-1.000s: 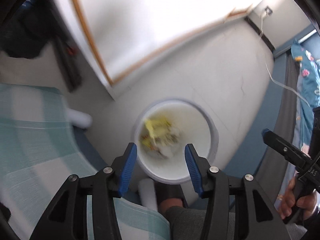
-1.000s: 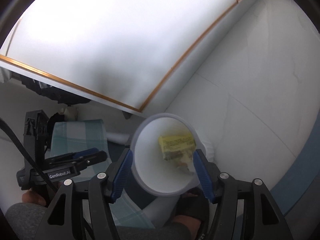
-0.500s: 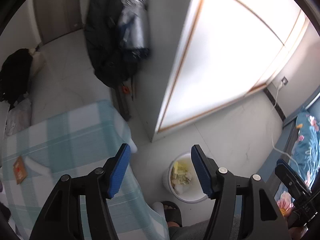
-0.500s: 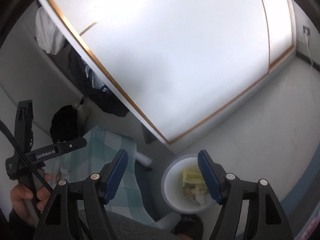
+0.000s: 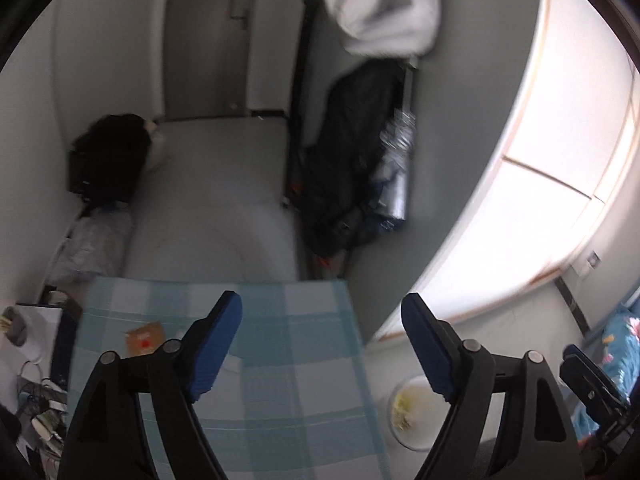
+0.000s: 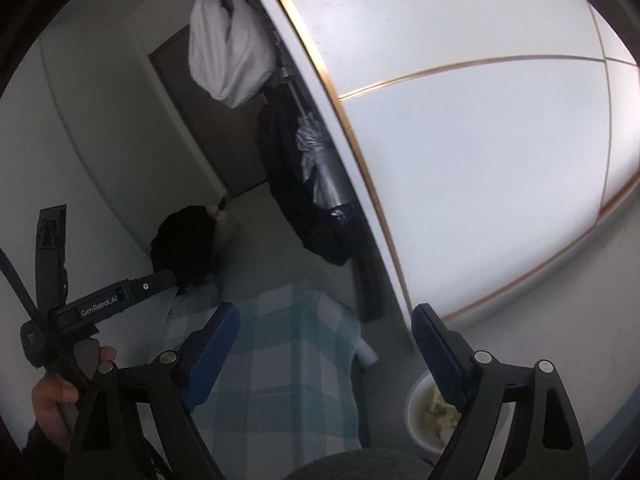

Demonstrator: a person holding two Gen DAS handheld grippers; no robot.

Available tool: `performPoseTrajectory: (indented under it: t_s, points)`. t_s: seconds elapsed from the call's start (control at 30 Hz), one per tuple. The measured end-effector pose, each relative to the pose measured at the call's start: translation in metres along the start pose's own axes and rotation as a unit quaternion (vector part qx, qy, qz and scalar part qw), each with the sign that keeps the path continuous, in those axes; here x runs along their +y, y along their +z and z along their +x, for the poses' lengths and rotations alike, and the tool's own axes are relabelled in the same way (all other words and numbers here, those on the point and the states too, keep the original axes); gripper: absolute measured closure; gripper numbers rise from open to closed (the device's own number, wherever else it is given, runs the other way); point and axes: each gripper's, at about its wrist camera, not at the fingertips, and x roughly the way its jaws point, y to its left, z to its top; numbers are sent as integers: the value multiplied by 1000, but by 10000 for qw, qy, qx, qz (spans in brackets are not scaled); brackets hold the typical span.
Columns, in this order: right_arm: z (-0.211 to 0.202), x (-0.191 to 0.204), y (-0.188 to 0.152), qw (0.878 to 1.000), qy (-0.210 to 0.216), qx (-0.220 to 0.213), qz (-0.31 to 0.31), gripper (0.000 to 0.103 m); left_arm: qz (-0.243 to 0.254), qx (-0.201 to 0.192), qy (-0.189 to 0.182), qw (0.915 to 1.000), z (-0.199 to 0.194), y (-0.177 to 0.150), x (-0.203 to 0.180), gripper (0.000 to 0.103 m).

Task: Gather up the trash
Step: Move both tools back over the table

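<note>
Left gripper (image 5: 322, 342): jaws spread wide, nothing between the blue pads, held above the checked teal tablecloth (image 5: 280, 360). Orange-brown packet (image 5: 145, 337) lies on the cloth near its left edge, just left of the left finger. Cluttered shelf items at far left, too blurred to identify. White trash bin (image 5: 412, 412) sits on the floor right of the table, yellowish scraps inside, partly behind the right finger.

Right gripper (image 6: 326, 350): also spread, empty, above the same cloth (image 6: 280, 360). Bin (image 6: 420, 416) at lower right, beside the table. Left gripper's body (image 6: 100, 304) visible far left, held in a hand (image 6: 56, 396).
</note>
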Motion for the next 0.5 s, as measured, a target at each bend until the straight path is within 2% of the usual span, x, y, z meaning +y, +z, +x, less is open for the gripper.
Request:
performPoseTrajectory:
  t_s: [0.13, 0.5]
  points:
    - [10, 33, 1, 9994, 245, 89, -232, 13, -63, -278, 353, 9990, -13, 3, 28, 18]
    - [81, 107, -20, 9929, 677, 631, -749, 12, -493, -434, 1051, 9923, -15, -8, 98, 16]
